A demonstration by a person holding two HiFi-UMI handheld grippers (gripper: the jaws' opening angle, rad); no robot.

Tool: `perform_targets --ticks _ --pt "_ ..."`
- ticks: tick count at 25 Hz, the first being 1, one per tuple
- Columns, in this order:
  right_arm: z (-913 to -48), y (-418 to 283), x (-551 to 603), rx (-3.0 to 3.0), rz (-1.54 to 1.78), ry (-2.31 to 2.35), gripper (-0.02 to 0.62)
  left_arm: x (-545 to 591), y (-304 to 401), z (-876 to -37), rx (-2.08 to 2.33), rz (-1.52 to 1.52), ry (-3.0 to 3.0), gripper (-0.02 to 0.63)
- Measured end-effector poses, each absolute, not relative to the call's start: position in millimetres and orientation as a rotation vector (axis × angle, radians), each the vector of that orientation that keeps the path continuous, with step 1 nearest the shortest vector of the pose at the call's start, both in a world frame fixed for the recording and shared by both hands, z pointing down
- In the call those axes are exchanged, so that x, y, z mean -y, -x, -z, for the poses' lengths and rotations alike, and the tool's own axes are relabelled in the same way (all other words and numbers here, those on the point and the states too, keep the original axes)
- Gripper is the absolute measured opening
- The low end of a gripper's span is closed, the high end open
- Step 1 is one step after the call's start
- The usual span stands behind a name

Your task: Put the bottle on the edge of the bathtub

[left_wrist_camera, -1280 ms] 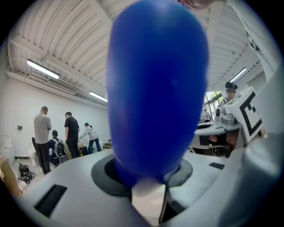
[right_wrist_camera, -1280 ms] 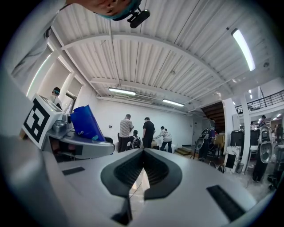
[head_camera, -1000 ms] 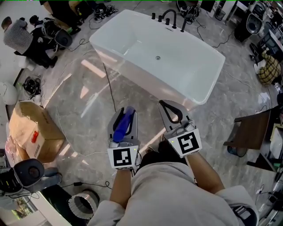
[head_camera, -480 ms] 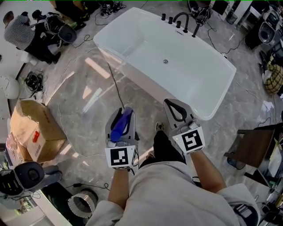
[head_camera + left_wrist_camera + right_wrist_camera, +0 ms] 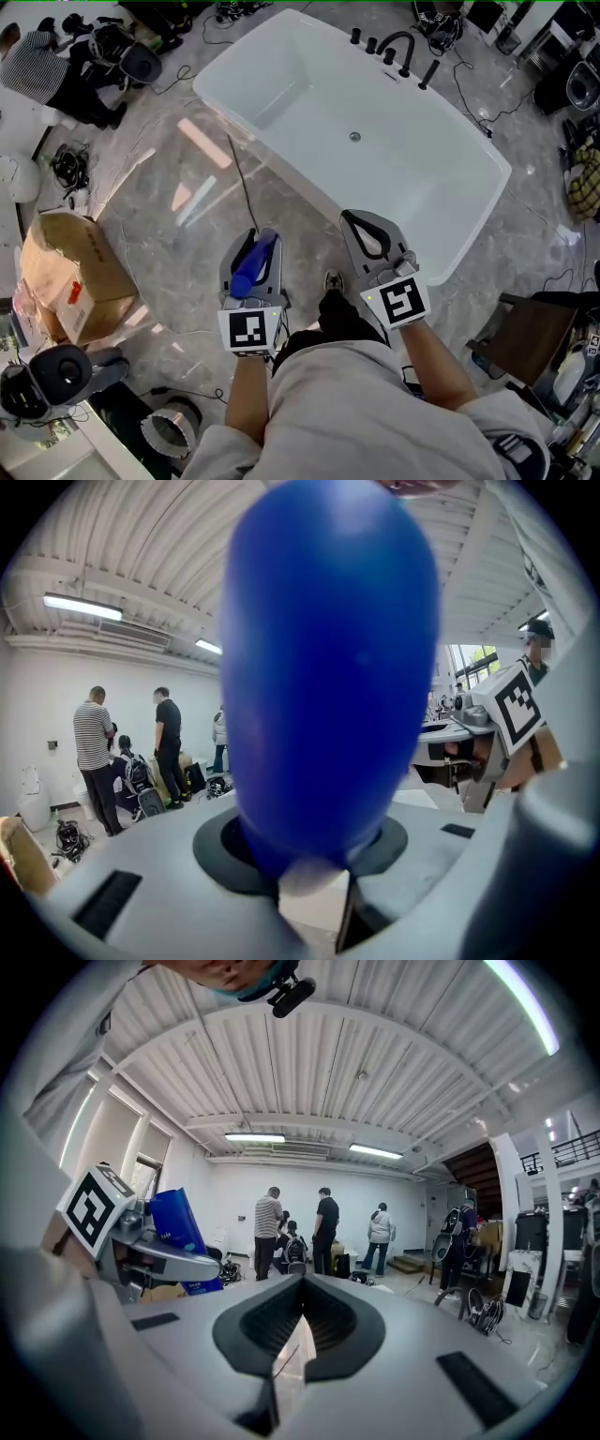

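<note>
**A:** Where is the blue plastic bottle (image 5: 251,272)?

**B:** In the left claw (image 5: 256,246). The jaws stand partly apart and press on its sides. It lies lengthways along them, its rounded body filling most of the left gripper view. I'd say that's a carrying grip: the bottle is locked in while the person walks.

**A:** And the other one?

**B:** The right claw (image 5: 364,225) is fully closed with nothing between its jaws. It is held level beside the left one, probably just kept out of the way.

**A:** How close is the tub?

**B:** The white freestanding bathtub (image 5: 291,150) is just ahead on the grey marble floor (image 5: 169,206). The bottle is over the floor, short of the near rim and touching nothing but the jaws. The black faucet (image 5: 398,47) sits on the far rim, so the near rim looks like the free place to set it.

**A:** So placing hasn't begun?

**B:** Not yet, I think. The bottle first has to be brought over the rim and turned upright.
</note>
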State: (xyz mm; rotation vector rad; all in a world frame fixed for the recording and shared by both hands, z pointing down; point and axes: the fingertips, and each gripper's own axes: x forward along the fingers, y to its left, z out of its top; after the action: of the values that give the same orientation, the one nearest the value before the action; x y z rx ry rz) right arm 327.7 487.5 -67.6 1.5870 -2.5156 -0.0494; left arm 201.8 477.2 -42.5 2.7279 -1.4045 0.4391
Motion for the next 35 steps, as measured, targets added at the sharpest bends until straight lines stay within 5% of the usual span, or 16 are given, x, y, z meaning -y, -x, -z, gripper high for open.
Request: perform_targets --ticks 21,35 --pt "52 -291 -350 2.552 -0.036 -1.479 0.006 -339 -180 40 1.441 -0.443 -2.692 0.161" --pt "53 -175 -219 2.6 0.01 -1.342 0.006 -216 -80 28 1.471 -0.491 -2.662 0.161"
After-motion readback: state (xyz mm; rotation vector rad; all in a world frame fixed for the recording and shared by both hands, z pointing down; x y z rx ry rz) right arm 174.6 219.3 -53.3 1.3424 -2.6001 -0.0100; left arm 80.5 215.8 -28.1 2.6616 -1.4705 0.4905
